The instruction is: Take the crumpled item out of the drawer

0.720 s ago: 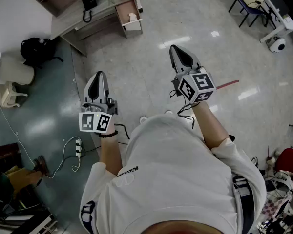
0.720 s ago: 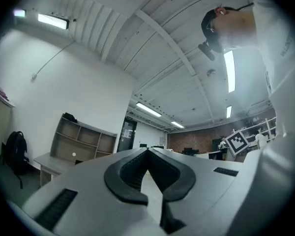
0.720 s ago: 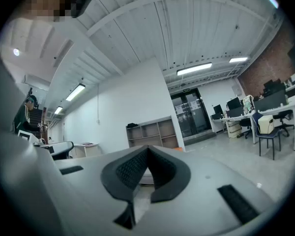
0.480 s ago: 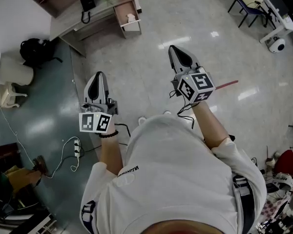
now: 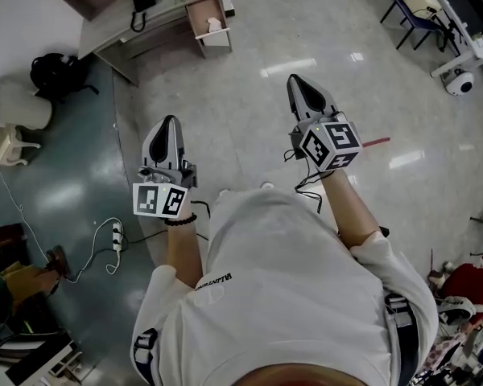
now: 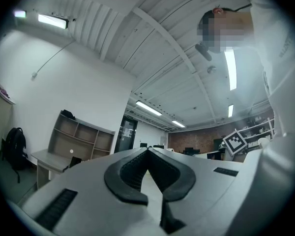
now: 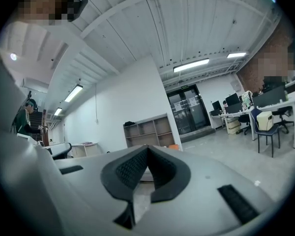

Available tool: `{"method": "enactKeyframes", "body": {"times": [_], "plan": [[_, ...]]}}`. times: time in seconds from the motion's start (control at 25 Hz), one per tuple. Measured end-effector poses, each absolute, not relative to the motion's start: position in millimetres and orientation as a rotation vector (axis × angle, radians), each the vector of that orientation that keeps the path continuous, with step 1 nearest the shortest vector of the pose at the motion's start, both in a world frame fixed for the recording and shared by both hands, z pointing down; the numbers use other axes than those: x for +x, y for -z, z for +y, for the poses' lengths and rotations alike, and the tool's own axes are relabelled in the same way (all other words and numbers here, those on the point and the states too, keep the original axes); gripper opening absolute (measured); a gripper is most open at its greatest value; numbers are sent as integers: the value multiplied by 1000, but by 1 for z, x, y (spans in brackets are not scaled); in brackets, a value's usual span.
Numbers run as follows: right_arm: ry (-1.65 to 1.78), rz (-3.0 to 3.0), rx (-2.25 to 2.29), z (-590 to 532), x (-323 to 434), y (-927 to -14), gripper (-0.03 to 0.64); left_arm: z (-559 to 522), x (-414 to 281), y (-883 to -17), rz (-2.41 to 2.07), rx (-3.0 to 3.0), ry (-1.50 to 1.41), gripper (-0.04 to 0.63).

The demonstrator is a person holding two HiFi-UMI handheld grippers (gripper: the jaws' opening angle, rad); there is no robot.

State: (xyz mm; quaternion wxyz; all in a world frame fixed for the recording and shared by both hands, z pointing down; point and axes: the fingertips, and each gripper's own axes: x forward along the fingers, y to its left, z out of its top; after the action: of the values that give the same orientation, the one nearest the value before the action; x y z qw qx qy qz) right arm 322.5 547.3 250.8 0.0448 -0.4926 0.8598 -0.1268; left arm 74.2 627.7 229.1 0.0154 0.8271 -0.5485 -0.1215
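Judging by how things lie, the task is hardly begun. A drawer is seen standing open at the counter in the upper left of the head view. A small pale object inside it is taken to be the crumpled item, though its shape is too small to be made out. Both claws are held over the floor, well apart from the drawer. The left claw and the right claw are each closed tip to tip, with nothing gripped. The approach, the grasp and the lifting out are all left to be done.
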Motion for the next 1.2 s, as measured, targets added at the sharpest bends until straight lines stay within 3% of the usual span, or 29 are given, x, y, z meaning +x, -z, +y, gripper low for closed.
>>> {"method": "enactKeyframes", "body": {"times": [0.56, 1.2], "plan": [[415, 2628, -1519, 476, 303, -263, -2, 565, 50, -256, -1724, 2511, 340, 0], [349, 2569, -1701, 314, 254, -265, -2, 373, -7, -276, -1577, 2564, 315, 0]]}}
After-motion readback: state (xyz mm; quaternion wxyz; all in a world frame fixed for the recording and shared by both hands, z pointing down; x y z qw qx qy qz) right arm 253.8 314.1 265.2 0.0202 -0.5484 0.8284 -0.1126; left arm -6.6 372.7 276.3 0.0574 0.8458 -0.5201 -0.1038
